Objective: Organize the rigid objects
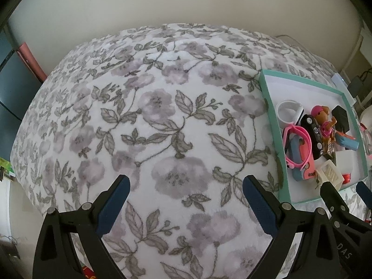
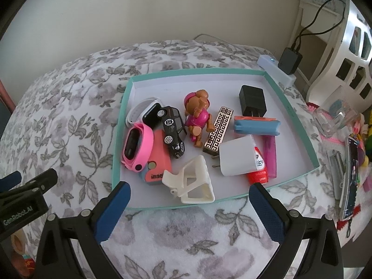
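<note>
1. Blue-padded fingers of the right gripper [image 2: 189, 197] stand wide apart, holding nothing, over the near rim of the teal tray [image 2: 290, 109].
2. Left gripper [image 1: 186, 190] is likewise spread and empty, above bare floral blanket [image 1: 162, 107], with the tray off to its right.
3. Inside the tray lie a white clip [image 2: 193, 181], a white charger [image 2: 237, 158], a black charger [image 2: 252, 101], a pink watch [image 2: 137, 146], a black toy car [image 2: 173, 130], a dog figurine [image 2: 198, 116] and a patterned bar [image 2: 218, 130].
4. The blanket covers a soft, rounded surface that meets a plain cream wall [image 2: 162, 7].
5. To the right, a white power strip [image 2: 276, 69] holds a black adapter [image 2: 289, 60], beside white furniture [image 2: 344, 53].
</note>
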The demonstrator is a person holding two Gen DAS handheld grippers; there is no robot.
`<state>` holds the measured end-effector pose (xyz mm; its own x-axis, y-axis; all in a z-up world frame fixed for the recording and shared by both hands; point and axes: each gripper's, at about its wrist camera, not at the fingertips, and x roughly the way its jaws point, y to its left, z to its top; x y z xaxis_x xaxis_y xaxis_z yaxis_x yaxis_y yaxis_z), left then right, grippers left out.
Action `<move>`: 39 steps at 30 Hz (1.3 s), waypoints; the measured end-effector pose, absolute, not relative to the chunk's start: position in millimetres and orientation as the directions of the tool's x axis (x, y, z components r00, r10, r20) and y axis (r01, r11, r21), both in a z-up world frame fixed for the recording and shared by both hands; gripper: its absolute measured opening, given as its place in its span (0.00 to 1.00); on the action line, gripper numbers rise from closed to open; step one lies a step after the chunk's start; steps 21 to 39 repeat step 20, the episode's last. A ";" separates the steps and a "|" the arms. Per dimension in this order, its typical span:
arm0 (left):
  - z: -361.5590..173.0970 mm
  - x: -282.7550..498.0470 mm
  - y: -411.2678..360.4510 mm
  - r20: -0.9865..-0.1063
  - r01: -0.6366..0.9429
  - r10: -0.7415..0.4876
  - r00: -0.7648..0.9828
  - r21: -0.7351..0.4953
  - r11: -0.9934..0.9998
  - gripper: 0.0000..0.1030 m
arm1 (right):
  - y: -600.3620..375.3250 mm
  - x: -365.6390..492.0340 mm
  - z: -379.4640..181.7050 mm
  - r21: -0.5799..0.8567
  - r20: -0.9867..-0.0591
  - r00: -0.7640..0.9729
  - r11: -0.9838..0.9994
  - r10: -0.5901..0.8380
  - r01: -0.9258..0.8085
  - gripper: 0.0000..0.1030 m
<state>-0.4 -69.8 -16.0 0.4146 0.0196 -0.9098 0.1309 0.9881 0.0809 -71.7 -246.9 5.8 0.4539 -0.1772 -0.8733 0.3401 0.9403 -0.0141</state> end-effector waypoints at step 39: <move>-18.1 3.9 -69.3 -0.905 0.134 0.011 0.425 0.076 0.988 0.95 | -248.4 -66.5 1.0 -0.004 -0.881 0.442 0.937 -0.168 0.348 1.00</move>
